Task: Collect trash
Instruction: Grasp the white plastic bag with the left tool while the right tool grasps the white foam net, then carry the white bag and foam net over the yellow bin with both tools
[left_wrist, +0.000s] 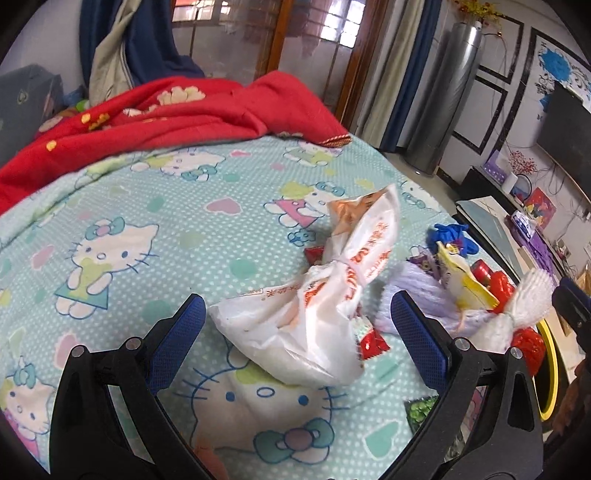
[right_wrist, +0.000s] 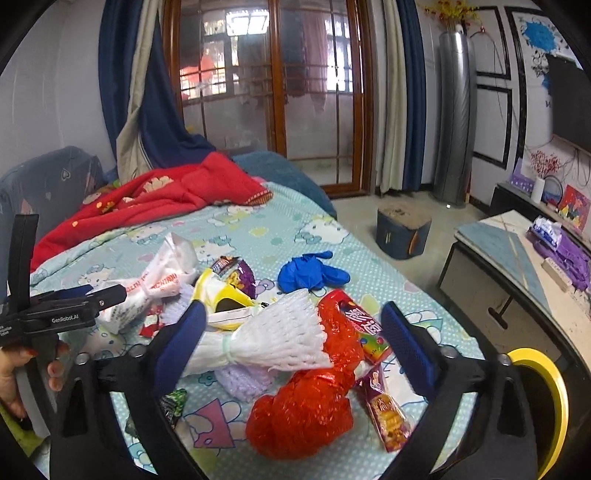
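Left gripper (left_wrist: 297, 334) wide, straddling the white plastic bag (left_wrist: 310, 325) on the bed (left_wrist: 155, 206); bag looks light, soft, slippery; best pinched at its knot; right gripper (right_wrist: 293, 341) wide over the foam net (right_wrist: 269, 343); springy, crushable.

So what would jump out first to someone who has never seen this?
A heap of wrappers lies on the Hello Kitty bedsheet: a knotted white plastic bag lies between the open left hand-held gripper fingers, and a crinkled red plastic bag before the open right hand-held gripper. Behind lies a rumpled red quilt.
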